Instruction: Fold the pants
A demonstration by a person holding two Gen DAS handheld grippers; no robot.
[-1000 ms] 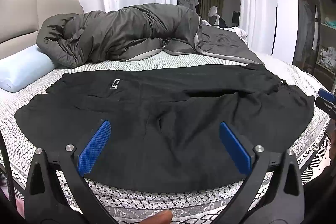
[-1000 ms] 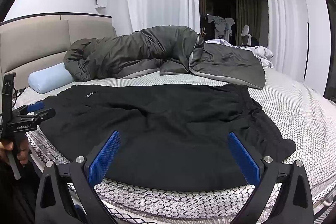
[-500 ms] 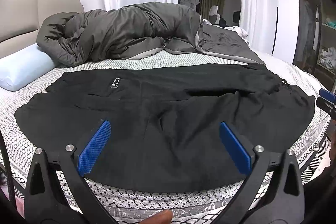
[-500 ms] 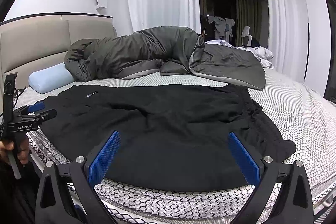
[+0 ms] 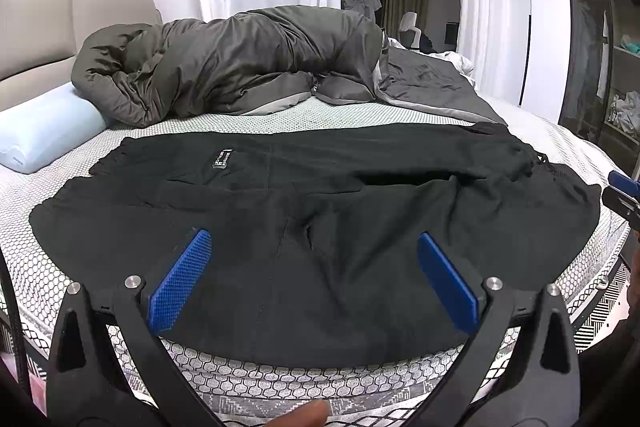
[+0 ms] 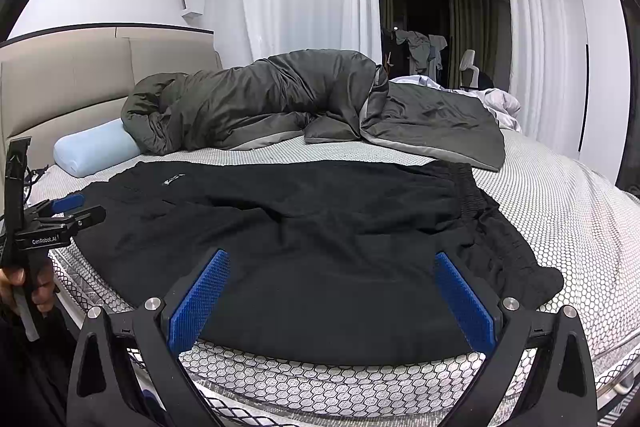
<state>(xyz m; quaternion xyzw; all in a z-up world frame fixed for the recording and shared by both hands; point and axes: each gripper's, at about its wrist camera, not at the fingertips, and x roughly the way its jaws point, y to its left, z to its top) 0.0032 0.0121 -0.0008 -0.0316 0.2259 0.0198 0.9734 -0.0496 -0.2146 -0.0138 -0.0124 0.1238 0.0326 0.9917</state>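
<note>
Black pants [image 5: 320, 219] lie spread across the near part of the bed, waistband to the right [image 6: 472, 203], a small label near the left end [image 5: 222, 159]. My left gripper [image 5: 314, 247] is open and empty, hovering at the bed's near edge above the pants. My right gripper [image 6: 332, 263] is open and empty, also at the near edge over the pants. The left gripper shows at the left of the right wrist view [image 6: 60, 215]; the right gripper's tip shows at the right edge of the left wrist view [image 5: 624, 191].
A dark grey duvet [image 5: 240, 63] is bunched across the far side of the bed. A light blue pillow [image 5: 44, 131] lies at the left by the beige headboard [image 6: 80, 75]. The mattress [image 6: 560, 203] has a honeycomb cover. White curtains and a wardrobe stand behind.
</note>
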